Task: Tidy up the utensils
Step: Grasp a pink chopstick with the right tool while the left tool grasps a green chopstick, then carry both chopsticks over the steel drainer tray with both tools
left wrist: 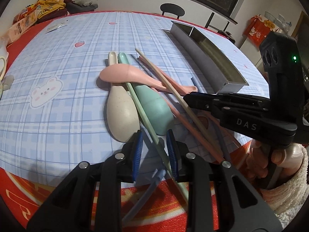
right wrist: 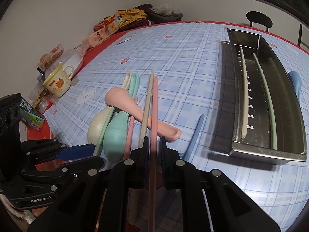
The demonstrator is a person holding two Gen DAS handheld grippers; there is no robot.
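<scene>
A pile of utensils lies on the blue checked tablecloth: a pink spoon [left wrist: 131, 76] across a cream spoon [left wrist: 121, 114] and a mint spoon [left wrist: 154, 108], with several chopsticks. My left gripper [left wrist: 154, 142] straddles a green chopstick [left wrist: 143, 116], jaws open around it. My right gripper [right wrist: 154, 145] straddles a pink chopstick [right wrist: 155, 116], jaws a little apart; it also shows in the left wrist view [left wrist: 195, 98]. A steel tray [right wrist: 289, 100] at the right holds a cream chopstick [right wrist: 244, 96] and a green chopstick [right wrist: 267, 98].
A blue spoon [right wrist: 196, 133] lies next to the tray, another blue spoon [right wrist: 295, 83] behind it. A yellow mug [right wrist: 58, 82], snack packets [right wrist: 104, 31] and clothes [right wrist: 139, 17] crowd the table's left and far edges. A black chair [left wrist: 171, 9] stands beyond the table.
</scene>
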